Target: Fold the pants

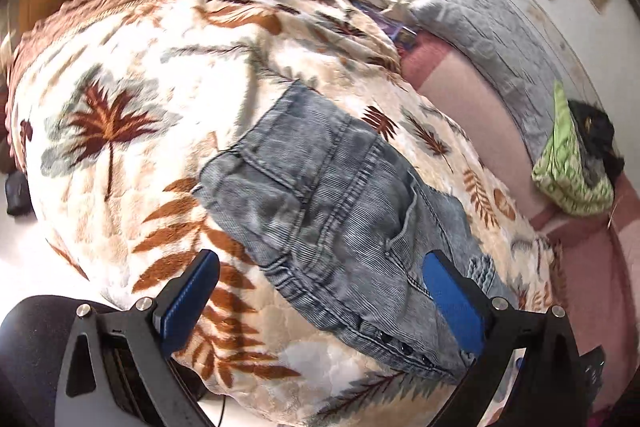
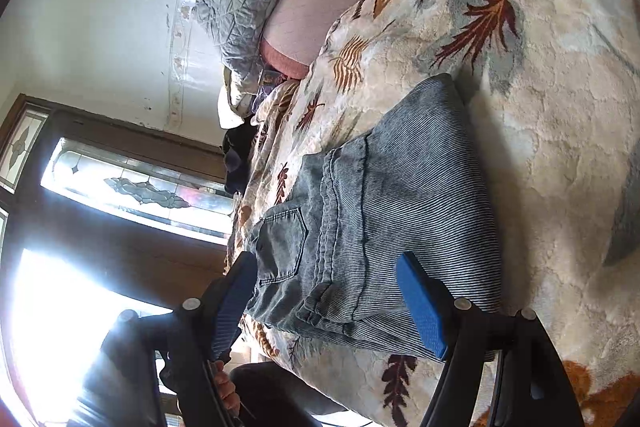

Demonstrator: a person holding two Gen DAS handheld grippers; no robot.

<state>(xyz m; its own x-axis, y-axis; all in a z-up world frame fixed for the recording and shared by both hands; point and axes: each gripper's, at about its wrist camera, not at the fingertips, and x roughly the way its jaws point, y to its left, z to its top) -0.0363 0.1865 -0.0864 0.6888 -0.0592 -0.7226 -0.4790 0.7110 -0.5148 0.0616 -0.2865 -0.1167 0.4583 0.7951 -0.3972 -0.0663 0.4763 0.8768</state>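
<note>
Ribbed grey-blue denim pants (image 1: 336,199) lay folded on a plush leaf-patterned blanket (image 1: 168,75). Both grippers, left (image 1: 320,303) and right (image 2: 332,303), held their fingers wide and empty.

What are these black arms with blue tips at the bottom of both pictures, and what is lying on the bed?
There is no robot here. A person holds a hand-held gripper in each hand, and a small wide-angle camera on each one looks forward along its two fingers. One picture comes from the left hand-held gripper, the other from the right hand-held gripper. The blue parts are the finger pads.

On the bed lies a cream blanket with a leaf pattern, and on it a pair of grey-blue jeans, already folded. Both grippers stand open above the jeans and hold nothing. Grey pillows lie by the wall.
</note>
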